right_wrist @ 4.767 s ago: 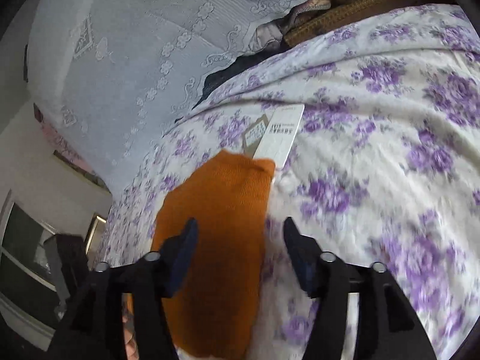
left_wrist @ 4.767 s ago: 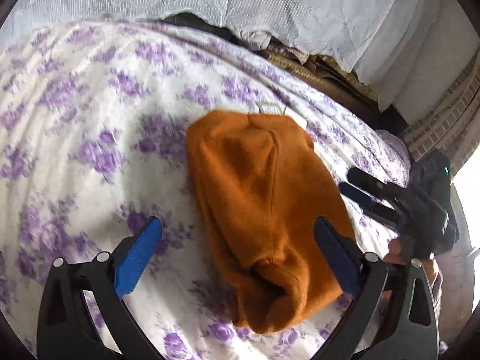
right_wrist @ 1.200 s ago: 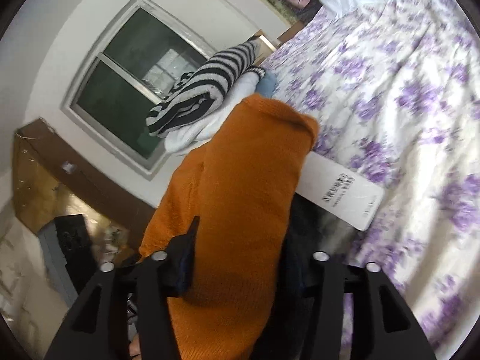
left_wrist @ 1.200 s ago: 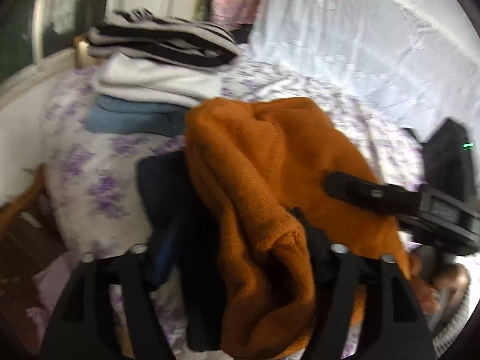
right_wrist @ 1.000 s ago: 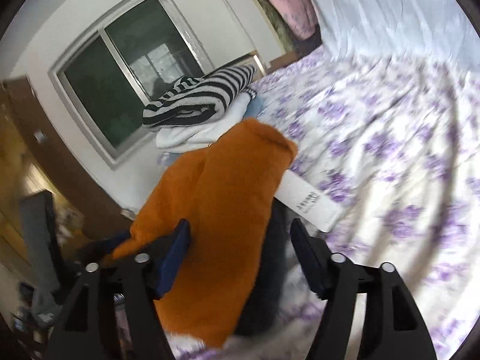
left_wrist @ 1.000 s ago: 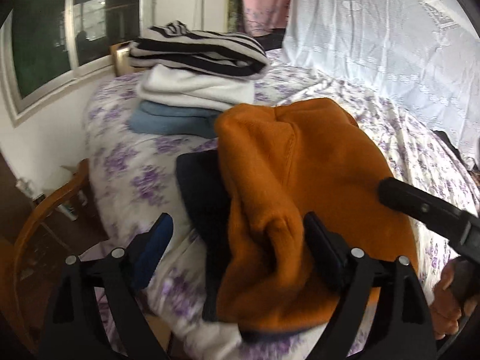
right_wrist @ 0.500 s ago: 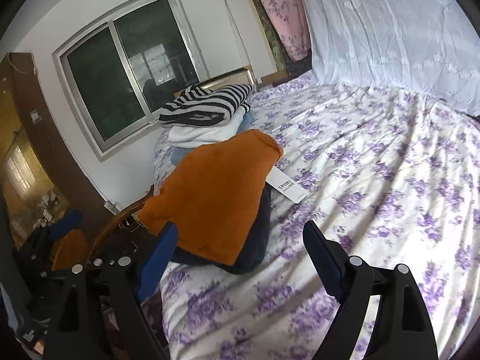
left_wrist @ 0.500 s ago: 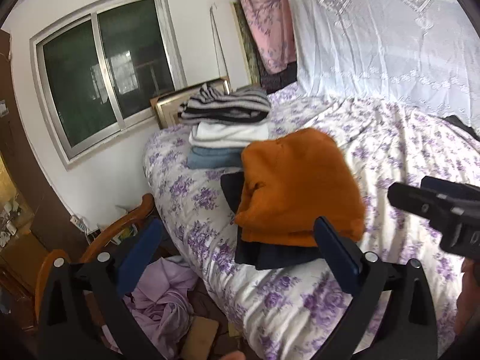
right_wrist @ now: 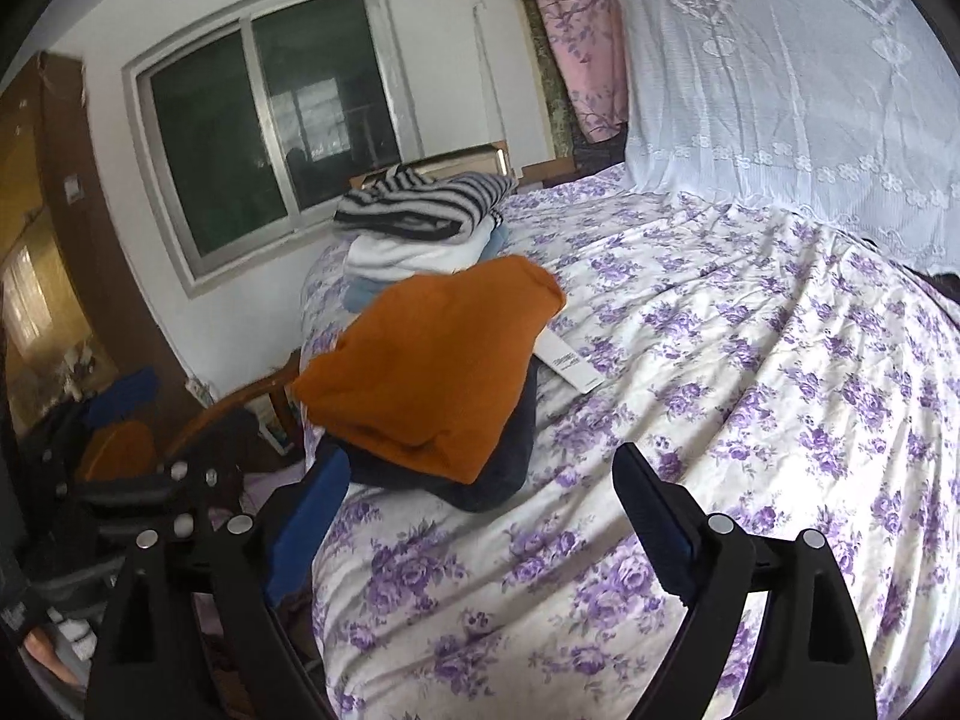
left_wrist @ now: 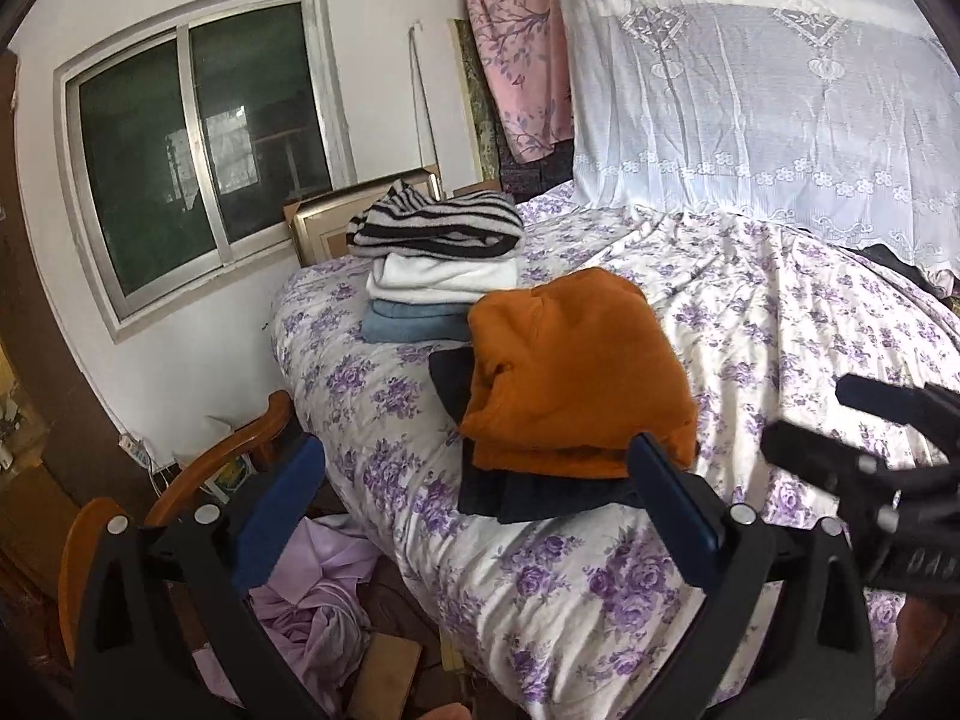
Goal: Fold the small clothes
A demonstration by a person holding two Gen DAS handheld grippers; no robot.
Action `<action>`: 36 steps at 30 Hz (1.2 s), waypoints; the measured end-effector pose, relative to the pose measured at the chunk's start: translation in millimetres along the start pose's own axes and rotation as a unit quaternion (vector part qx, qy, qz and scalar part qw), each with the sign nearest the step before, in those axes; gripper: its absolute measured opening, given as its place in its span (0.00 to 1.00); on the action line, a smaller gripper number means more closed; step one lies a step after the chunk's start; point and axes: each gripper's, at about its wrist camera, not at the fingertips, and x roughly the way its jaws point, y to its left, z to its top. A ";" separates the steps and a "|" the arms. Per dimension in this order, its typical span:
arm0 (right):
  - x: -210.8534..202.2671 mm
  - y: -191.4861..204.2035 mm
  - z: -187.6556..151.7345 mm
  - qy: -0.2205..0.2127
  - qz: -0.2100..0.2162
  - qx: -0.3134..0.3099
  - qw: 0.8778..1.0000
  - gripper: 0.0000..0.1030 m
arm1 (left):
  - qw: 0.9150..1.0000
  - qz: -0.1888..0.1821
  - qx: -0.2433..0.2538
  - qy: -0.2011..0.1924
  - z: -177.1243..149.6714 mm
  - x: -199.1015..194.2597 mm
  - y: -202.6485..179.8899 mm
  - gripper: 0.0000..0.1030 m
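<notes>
A folded orange garment (left_wrist: 576, 372) lies on top of a folded dark navy garment (left_wrist: 528, 489) near the corner of the bed; it also shows in the right wrist view (right_wrist: 432, 366), with a white paper tag (right_wrist: 567, 363) sticking out beside it. Behind it stands a stack of folded clothes (left_wrist: 438, 264): striped on top, white, then blue. My left gripper (left_wrist: 474, 516) is open and empty, held back off the bed's edge. My right gripper (right_wrist: 480, 516) is open and empty above the bedspread, in front of the orange garment.
The bed has a white bedspread with purple flowers (right_wrist: 750, 390). A wooden chair (left_wrist: 198, 480) and a lilac cloth on the floor (left_wrist: 318, 606) lie left of the bed. A window (left_wrist: 204, 144) is in the left wall. A white lace curtain (left_wrist: 750, 90) hangs behind the bed.
Both grippers carried the orange garment to the bed corner, set it on the dark garment, opened and pulled back away from it.
</notes>
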 end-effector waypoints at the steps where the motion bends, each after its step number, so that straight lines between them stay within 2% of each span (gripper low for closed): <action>1: 1.7 3.7 -2.1 0.004 -0.001 -0.006 1.000 0.88 | 1.000 0.000 -0.005 0.003 -0.9 2.0 2.8 0.96; 8: 6.1 11.2 -7.2 0.012 -0.005 -0.018 1.000 0.88 | 0.999 -0.006 -0.024 0.022 -5.5 12.6 12.7 0.96; 36: 4.2 7.5 -9.8 0.015 -0.003 -0.008 1.000 0.88 | 1.000 -0.010 0.001 0.025 -12.9 14.7 -3.3 0.95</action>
